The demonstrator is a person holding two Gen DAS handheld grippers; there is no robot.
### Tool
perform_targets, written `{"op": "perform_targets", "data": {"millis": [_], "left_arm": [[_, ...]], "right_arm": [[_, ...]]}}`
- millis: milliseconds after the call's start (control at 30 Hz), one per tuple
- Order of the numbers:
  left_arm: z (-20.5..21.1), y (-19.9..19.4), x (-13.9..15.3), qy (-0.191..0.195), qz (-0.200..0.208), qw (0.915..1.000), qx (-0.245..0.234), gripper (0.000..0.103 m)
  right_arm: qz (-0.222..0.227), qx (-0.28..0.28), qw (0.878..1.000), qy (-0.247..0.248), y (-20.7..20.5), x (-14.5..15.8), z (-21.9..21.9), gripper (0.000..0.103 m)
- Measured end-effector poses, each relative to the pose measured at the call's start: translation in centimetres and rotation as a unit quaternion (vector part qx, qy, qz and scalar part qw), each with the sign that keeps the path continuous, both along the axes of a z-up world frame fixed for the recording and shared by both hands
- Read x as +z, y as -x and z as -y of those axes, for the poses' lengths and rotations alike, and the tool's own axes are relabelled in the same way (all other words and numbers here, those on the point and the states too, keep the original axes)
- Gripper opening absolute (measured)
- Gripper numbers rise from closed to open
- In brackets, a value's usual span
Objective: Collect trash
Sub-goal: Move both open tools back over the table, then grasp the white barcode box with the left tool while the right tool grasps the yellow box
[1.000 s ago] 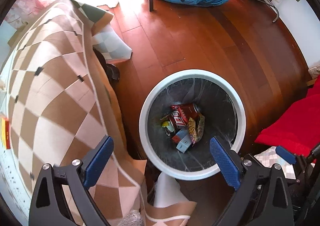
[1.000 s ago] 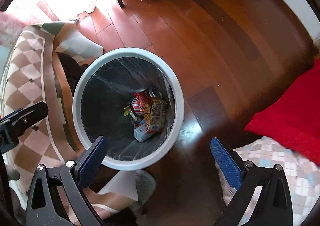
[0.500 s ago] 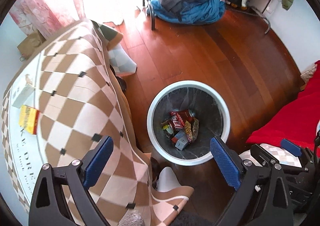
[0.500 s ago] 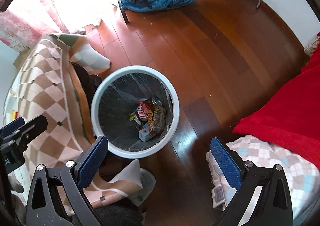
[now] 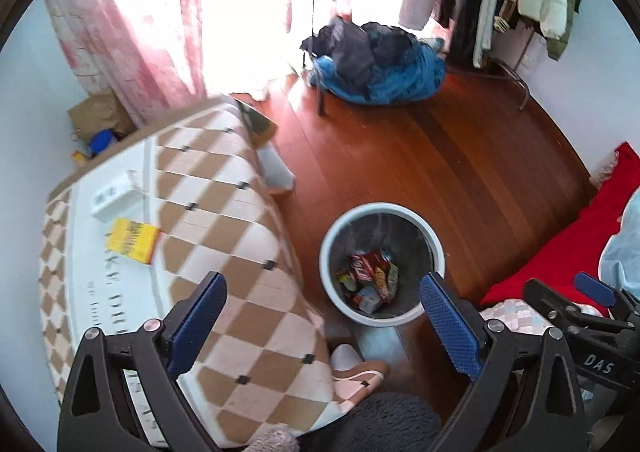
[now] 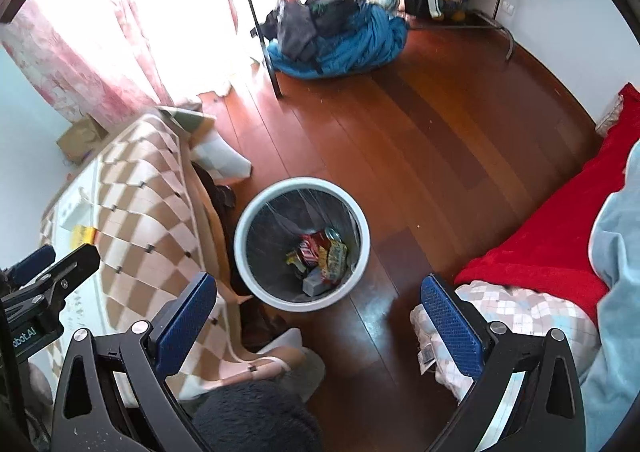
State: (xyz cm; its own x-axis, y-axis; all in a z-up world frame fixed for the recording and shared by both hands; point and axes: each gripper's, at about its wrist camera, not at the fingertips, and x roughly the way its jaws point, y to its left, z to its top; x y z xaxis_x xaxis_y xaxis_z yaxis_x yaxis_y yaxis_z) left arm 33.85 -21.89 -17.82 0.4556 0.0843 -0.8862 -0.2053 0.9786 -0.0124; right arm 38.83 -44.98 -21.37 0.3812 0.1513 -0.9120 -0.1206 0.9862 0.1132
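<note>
both grippers, left (image 5: 322, 318) n right (image 6: 314, 316), spread wide, empty, high over floor. bin (image 6: 301, 244) below w/ trash (image 6: 320, 258) inside, at 3 o'clock of checkered table (image 5: 224, 236).

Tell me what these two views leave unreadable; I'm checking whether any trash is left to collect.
- Under the brown-and-cream checked tablecloth: hidden in both views by its drape.
- Bottom of the white round plastic bin: right view, covered by wrappers and a red can.
- Yellow flat packet: left view, print blurred; trash or not is unclear.
- Brown paper bag: left view, contents too small.
- Left claw and right claw: both open, empty.
</note>
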Motion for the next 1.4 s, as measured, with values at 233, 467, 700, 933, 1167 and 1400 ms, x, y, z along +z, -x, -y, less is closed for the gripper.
{"op": "perform_targets", "data": {"millis": [233, 467, 700, 933, 1167, 1400], "left_arm": [[-5.0, 2.3, 2.6, 0.004, 0.031, 0.9984, 0.048, 0.099], [-15.2, 6.4, -0.7, -0.014, 0.000, 0.9893, 0.145, 0.099], [-26.2, 11.0, -10.8, -0.014, -0.098, 0.9692, 0.226, 0.099], [-32.6, 12.6, -16.1, 0.010, -0.136, 0.9625, 0.234, 0.099], [-35.2, 13.0, -17.1, 0.021, -0.137, 0.9628, 0.232, 0.099], [-35.7, 12.5, -17.6, 0.003, -0.146, 0.9681, 0.203, 0.099]], "right_arm": [[0.031, -0.003, 0.998, -0.051, 1.8, 4.4, -2.7, 0.103], [0.011, 0.116, 0.991, -0.070, 1.9, 4.3, -14.6, 0.103], [-0.077, 0.294, 0.952, -0.040, 0.7, -3.1, -32.9, 0.103], [-0.111, 0.400, 0.907, 0.069, -1.1, -10.8, -47.1, 0.103], [-0.117, 0.473, 0.857, 0.165, -1.8, -15.0, -54.4, 0.101], [-0.138, 0.477, 0.853, 0.163, -1.7, -15.5, -54.4, 0.071]]}}
